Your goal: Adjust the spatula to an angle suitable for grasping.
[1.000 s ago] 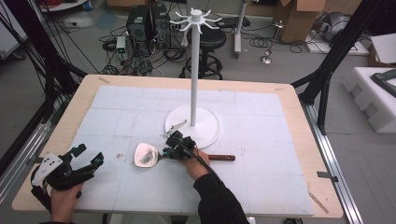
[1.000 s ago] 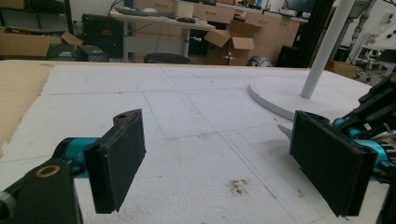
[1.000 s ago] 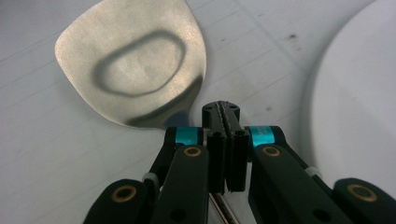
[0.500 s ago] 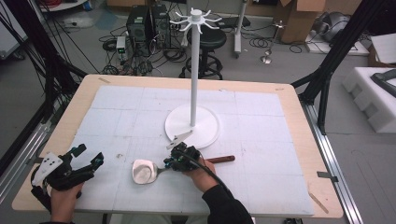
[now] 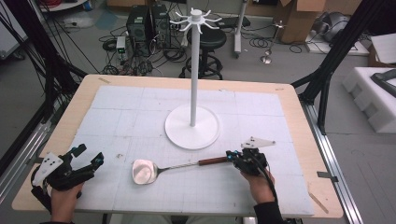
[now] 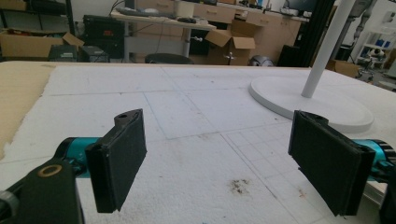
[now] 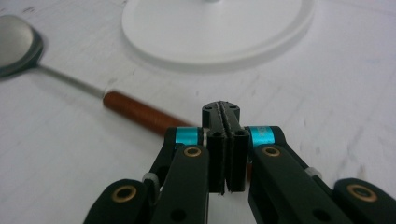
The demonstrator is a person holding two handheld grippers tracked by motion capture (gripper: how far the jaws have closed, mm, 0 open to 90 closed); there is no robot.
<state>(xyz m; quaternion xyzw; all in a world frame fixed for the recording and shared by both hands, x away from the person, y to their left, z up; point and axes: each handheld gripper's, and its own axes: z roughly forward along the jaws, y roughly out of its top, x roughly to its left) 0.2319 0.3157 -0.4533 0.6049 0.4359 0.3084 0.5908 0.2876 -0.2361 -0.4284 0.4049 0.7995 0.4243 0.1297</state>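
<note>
Brown wooden handle of the spatula meets the right gripper in the high view; jaws look pressed together at the handle's end, but whether they pinch it or just sit over it can't be told from here. Spatula lies flat on the white mat, metal blade toward the left, just below the white stand base, pole upright w/ hooks on top. Left gripper sits at the table's near-left corner, jaws spread, nothing between, well apart from the spatula.

Left gripper view: both pads wide apart over bare mat; stand base ahead on the right.

Right gripper view: jaws closed tight, pad to pad, nothing seen between them. Spatula handle runs up-left from behind the jaws, on the mat; blade at top left. Stand base beyond.
</note>
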